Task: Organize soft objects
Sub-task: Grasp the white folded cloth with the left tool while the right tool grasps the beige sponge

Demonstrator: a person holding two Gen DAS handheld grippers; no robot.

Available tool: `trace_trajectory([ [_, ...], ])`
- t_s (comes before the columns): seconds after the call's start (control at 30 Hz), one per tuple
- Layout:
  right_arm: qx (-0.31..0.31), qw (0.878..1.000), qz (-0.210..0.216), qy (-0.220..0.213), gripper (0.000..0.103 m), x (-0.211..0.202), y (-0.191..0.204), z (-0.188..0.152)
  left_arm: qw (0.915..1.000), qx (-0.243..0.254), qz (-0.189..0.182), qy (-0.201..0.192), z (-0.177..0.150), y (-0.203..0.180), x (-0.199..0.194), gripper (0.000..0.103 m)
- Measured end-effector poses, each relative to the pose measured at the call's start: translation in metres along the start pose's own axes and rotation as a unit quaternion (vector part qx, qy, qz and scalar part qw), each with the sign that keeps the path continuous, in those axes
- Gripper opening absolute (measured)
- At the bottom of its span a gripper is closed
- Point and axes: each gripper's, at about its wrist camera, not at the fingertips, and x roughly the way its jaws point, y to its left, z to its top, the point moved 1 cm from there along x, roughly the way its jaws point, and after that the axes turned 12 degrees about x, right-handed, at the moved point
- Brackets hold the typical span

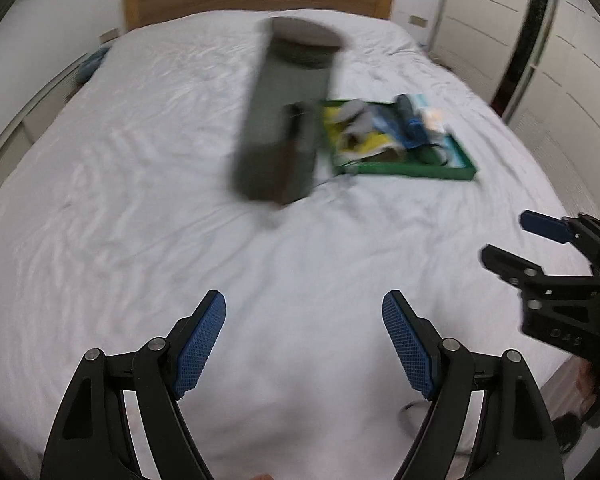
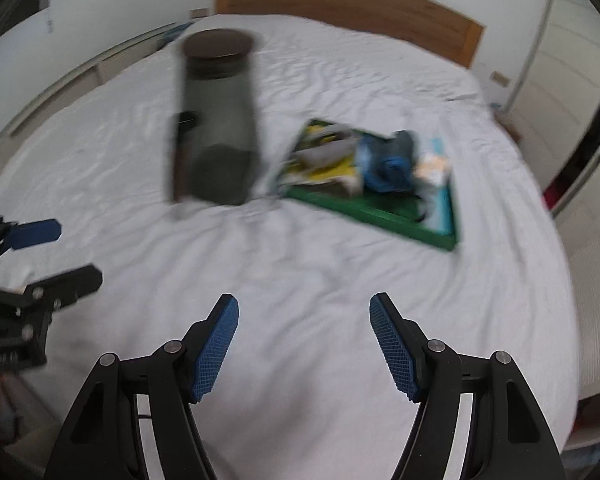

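A white bed (image 1: 140, 200) fills both views. The green tray (image 1: 404, 170) of soft objects (image 1: 380, 128) lies upper right of centre, nearer the right gripper (image 2: 304, 340); both it and the left gripper (image 1: 304, 340) hold fingers apart, empty.

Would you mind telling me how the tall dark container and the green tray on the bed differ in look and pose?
The dark container stands upright and tall; the green tray lies flat and low. The container is smoky grey with a dark round lid; the tray is bright green and open-topped. The tray holds a jumble of soft items, while what is inside the container is too blurred to tell. Both rest on the white bed, side by side.
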Motion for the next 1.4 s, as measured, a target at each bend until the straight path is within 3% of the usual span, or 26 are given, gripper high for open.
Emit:
trace_trajectory([
  [0.27,-0.037,0.994,0.091,0.049,0.069,-0.015,0.114,-0.033,0.9913,-0.034,0.075,0.103,-0.109,0.128,-0.013,0.076],
  [0.47,-0.052,0.986,0.136,0.087,0.069,0.008,0.184,-0.056,0.9857,-0.051,0.074,0.143,-0.155,0.184,0.014,0.076],
  [0.63,-0.075,0.981,0.15,0.101,0.069,0.014,0.233,-0.075,0.9854,-0.029,0.05,0.16,-0.17,0.198,0.038,0.076],
  [0.93,-0.084,0.978,0.146,0.123,0.069,0.027,0.283,-0.099,0.9842,-0.004,-0.003,0.177,-0.189,0.215,0.07,0.076],
  [1.13,-0.082,0.977,0.148,0.133,0.069,0.042,0.311,-0.106,0.9836,0.012,0.01,0.18,-0.206,0.236,0.076,0.076],
  [1.4,-0.007,0.974,0.161,0.159,0.069,0.08,0.331,-0.109,0.9838,0.028,0.003,0.177,-0.217,0.26,0.078,0.078],
])
